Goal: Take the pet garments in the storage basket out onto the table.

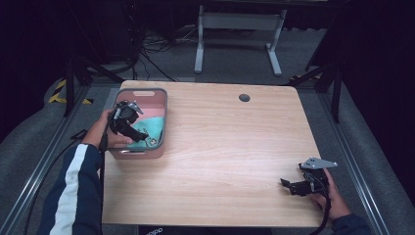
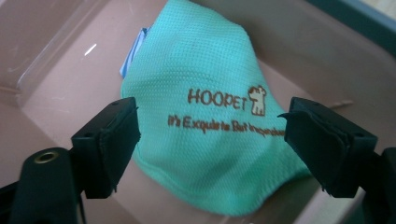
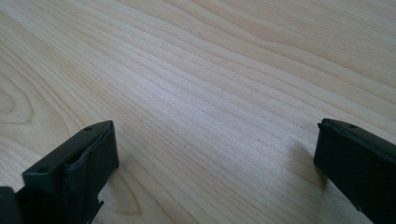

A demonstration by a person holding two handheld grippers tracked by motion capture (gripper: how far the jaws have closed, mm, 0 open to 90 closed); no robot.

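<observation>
A pink bin with a grey rim (image 1: pixel 164 105) stands at the table's left side. Inside it lies a teal mesh garment (image 2: pixel 205 126) printed with "HOOPET" in brown; in the high view the teal garment (image 1: pixel 155 128) covers the bin's floor. My left gripper (image 1: pixel 142 137) reaches into the bin, and my left gripper (image 2: pixel 210 130) stands open just above the garment, its jaws either side of the printed words, not pressing on the cloth. My right gripper (image 1: pixel 288 185) rests low at the table's front right; my right gripper (image 3: pixel 215 154) is open over bare wood.
The wooden table (image 1: pixel 220 147) has a round grey cable hole (image 1: pixel 244 97) near its far edge. A white desk frame (image 1: pixel 240 29) and cables sit on the floor beyond. Dark rails run along both sides of the table.
</observation>
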